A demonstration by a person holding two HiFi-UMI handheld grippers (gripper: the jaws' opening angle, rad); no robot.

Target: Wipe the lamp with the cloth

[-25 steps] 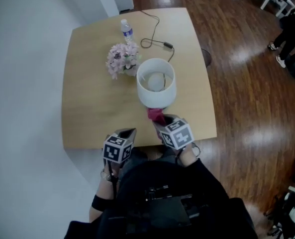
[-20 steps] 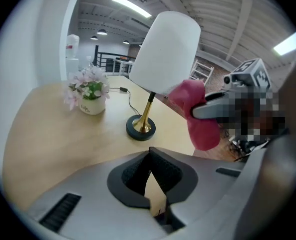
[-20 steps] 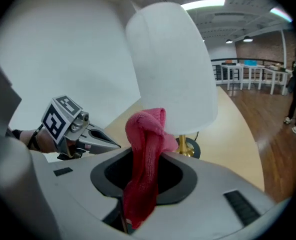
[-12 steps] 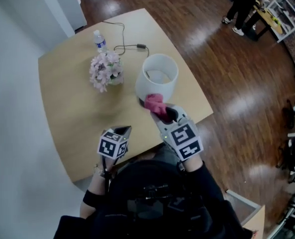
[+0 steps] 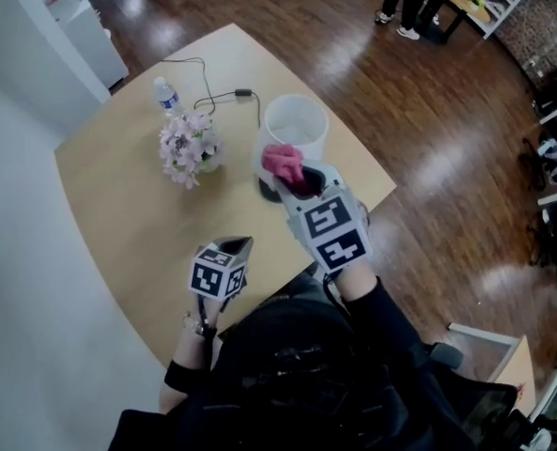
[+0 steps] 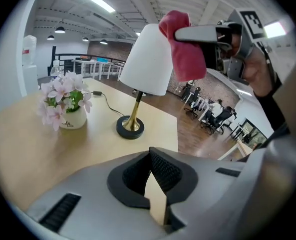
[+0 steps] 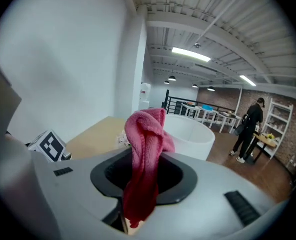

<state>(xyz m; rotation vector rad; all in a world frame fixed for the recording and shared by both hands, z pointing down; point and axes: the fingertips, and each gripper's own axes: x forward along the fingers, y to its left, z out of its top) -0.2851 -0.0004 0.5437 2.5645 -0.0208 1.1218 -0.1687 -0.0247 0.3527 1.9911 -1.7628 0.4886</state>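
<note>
Two grippers | left gripper [image 6: 153, 181]: fingers together, empty | right gripper [image 7: 140, 186]: fingers clamped on cloth [image 7: 147, 131] by lamp [image 7: 195, 134]

Open-plan office: desks [image 7: 210, 115], office chairs [image 6: 211, 120], strip lights [image 7: 190, 53] overhead.

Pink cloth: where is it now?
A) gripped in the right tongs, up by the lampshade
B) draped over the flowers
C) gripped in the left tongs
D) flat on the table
A: the cloth hangs pinched in the right tongs beside the lampshade; the left tongs are shut, empty.
</note>
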